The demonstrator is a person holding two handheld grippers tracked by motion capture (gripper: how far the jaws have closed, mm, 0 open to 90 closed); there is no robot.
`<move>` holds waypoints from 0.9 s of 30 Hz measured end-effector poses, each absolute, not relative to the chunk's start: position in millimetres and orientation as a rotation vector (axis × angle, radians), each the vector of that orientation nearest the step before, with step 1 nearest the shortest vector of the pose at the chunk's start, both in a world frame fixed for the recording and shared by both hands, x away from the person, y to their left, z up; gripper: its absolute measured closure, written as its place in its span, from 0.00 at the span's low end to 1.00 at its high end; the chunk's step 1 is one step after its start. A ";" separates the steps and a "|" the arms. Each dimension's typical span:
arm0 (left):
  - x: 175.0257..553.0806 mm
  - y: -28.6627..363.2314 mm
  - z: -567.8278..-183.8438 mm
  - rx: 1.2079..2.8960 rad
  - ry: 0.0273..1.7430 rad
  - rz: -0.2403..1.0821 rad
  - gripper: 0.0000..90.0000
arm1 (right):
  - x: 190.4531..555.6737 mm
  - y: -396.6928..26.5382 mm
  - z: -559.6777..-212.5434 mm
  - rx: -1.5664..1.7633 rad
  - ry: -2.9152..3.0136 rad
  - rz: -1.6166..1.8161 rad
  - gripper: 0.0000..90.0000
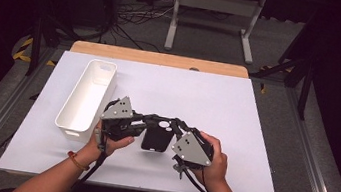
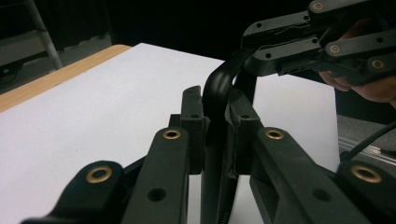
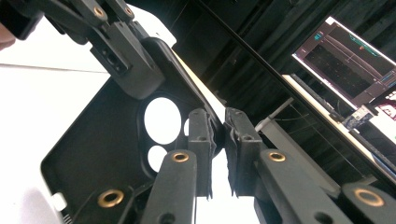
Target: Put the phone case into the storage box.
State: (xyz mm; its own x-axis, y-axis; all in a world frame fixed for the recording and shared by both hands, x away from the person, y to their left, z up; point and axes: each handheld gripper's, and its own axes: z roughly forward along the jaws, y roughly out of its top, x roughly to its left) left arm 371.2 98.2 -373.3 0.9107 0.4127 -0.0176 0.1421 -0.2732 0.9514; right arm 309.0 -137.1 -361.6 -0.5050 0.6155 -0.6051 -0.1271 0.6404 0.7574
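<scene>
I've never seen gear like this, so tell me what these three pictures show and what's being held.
A person at a table holds two clamping tools. The high view looks down from above; the other two come from cameras riding on each tool. The left hand-held gripper and the right hand-held gripper are both shut on a black phone case, each pinching one edge of it. In the right gripper view you can see its round camera holes. A white bin stands on the table, at the left in the high view.

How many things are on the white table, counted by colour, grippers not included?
Black: 1, the phone case, held by left gripper and right gripper.
White: 1, the long bin.
Total: 2
</scene>
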 end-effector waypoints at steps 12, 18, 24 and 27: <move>368.9 104.6 -369.4 1.817 0.392 0.307 0.91 | 309.8 -138.2 -361.9 0.411 1.886 1.029 0.85; 372.3 113.9 -368.4 1.788 0.417 0.301 0.91 | 312.0 -143.1 -361.1 0.456 1.885 1.075 0.78; 373.9 119.7 -366.4 1.789 0.416 0.313 0.91 | 315.7 -147.0 -361.8 0.498 1.898 1.099 0.68; 374.6 121.7 -365.7 1.780 0.419 0.317 0.91 | 317.9 -148.5 -361.9 0.516 1.906 1.114 0.60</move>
